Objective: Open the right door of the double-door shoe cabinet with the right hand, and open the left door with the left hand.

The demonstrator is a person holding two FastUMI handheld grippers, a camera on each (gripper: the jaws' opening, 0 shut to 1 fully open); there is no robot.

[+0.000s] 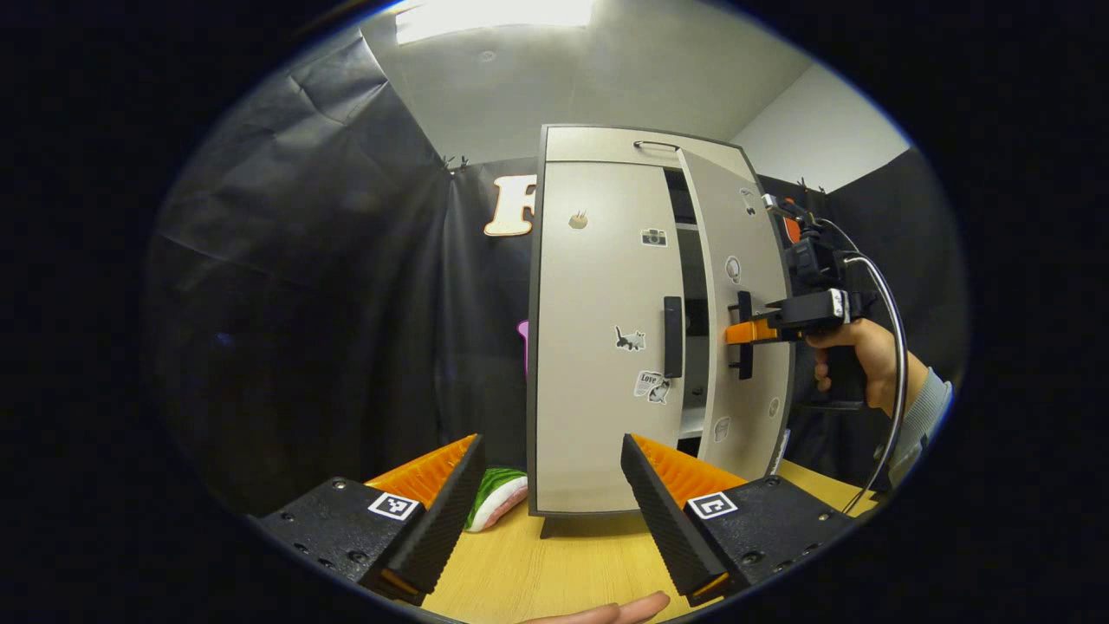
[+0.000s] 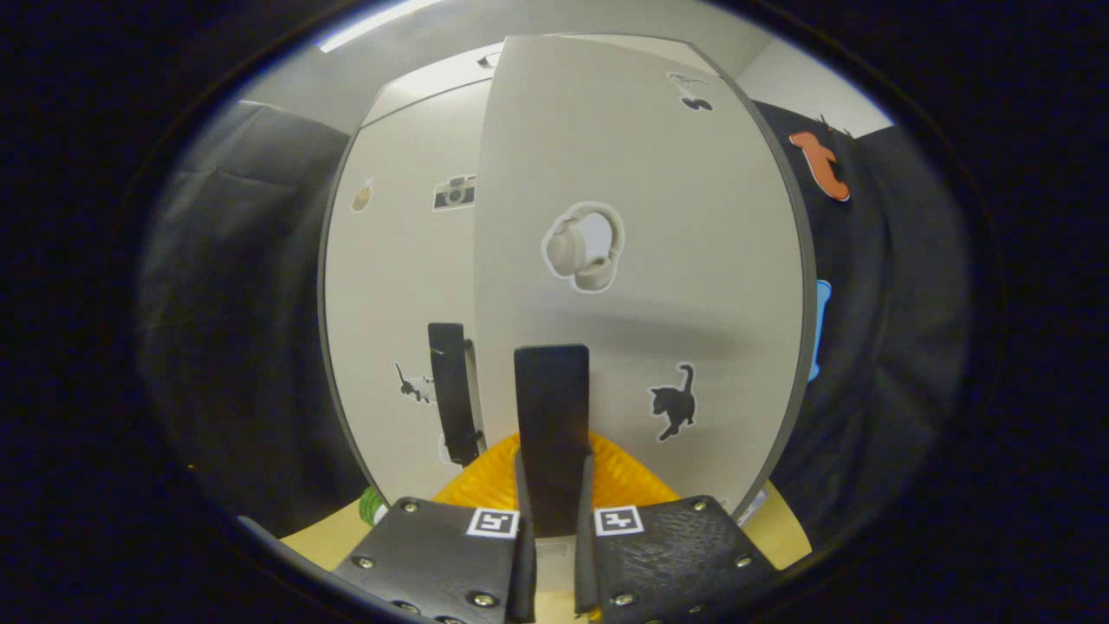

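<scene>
On the wooden bench (image 1: 554,563), upright against the black booth wall: pale grey shoe cabinet (image 1: 598,147), stickers scattered over both doors. Left door (image 1: 598,347) flush with the frame, its black vertical handle (image 1: 673,336) untouched. Right door (image 1: 745,260) swung partway out, dark gap with shelf edges visible between the two doors.

Right claw (image 1: 743,333), seen from the left gripper view, clamped on the right door handle (image 1: 744,334), orange fingers either side of the black bar, a hand (image 1: 853,360) with a grey sleeve behind it. From the right gripper view: right door handle (image 2: 551,433) pinched narrowly between the two fingers, door face close ahead, left handle (image 2: 453,390) just beside and further back.

Left claw (image 1: 550,485) held wide, nothing between its orange-ribbed fingers, low over the bench and well short of the left door. Green-and-white object (image 1: 496,496) lying at the cabinet's left foot, partly hidden behind a finger.
</scene>
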